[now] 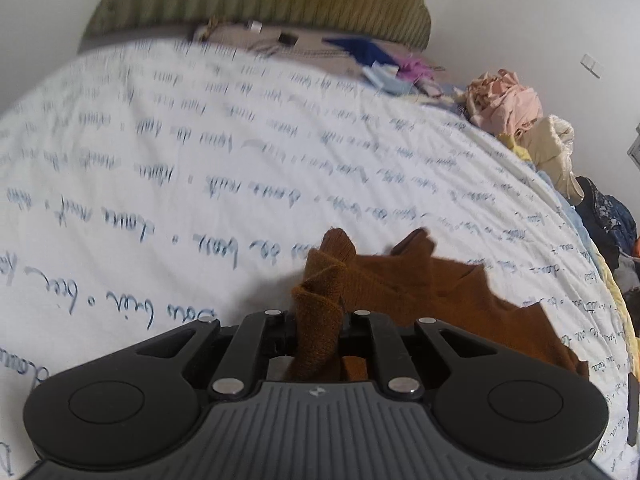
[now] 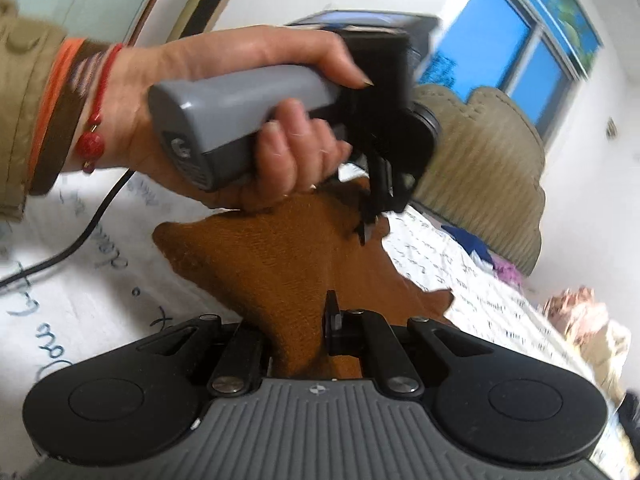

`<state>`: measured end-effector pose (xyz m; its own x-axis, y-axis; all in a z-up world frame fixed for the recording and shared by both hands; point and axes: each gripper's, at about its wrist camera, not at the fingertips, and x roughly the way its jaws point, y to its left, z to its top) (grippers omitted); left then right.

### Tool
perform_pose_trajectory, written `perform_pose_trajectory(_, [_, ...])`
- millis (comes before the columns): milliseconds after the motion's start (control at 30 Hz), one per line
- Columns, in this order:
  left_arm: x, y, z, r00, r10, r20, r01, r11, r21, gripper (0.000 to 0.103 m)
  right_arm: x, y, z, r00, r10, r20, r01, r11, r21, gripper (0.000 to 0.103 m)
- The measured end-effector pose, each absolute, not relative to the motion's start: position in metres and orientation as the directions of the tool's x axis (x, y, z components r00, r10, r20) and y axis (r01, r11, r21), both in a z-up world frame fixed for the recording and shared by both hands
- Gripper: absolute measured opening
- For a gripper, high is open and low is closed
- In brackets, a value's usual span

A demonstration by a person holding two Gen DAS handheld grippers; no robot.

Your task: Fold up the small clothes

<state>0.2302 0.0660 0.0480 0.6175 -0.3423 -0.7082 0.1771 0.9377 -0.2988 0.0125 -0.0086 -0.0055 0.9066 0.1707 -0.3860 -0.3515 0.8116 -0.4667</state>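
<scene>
The left gripper (image 2: 372, 216) has a grey handle, black head and black cable (image 2: 80, 236). The hand (image 2: 224, 92) wears a tan sleeve (image 2: 20, 92), orange cuff and red beaded bracelet (image 2: 94, 142).

The left wrist view is taken from just behind the left gripper (image 1: 318, 336), angled down across the bed (image 1: 160, 168) toward the headboard (image 1: 260, 0), with a clothes pile (image 1: 508, 104) at the right edge. The right wrist view is taken from behind the right gripper (image 2: 308, 332), tilted, very close to the left hand (image 2: 248, 120). The brown garment (image 1: 420, 292), bed, headboard and pile are shared by both views.
</scene>
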Motion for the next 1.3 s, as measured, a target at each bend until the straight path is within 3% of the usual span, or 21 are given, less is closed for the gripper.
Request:
perform_pose_trajectory(433, [0.188,-0.03,0.103,0.724,-0.271,-0.634,0.284,0.955,-0.083,0.012,-0.006,-0.127,0.028,0.908,0.215,-0.359,-0.241,0.97,-0.03,0.008])
perform_pose_trajectory(767, [0.172,-0.1,0.106,0.738,-0.272,-0.618,0.357,0.934,0.016,0.012,-0.018,-0.173,0.02,0.921,0.176,-0.347,-0.17,0.984,0.048,0.008])
perform_pose_trajectory(1300, [0.172,-0.182,0.075,0.699,-0.257,-0.668,0.425,0.9,0.098,0.012,-0.028,-0.235,0.0,0.913,0.143,-0.382,-0.072,0.979,0.193,0.008])
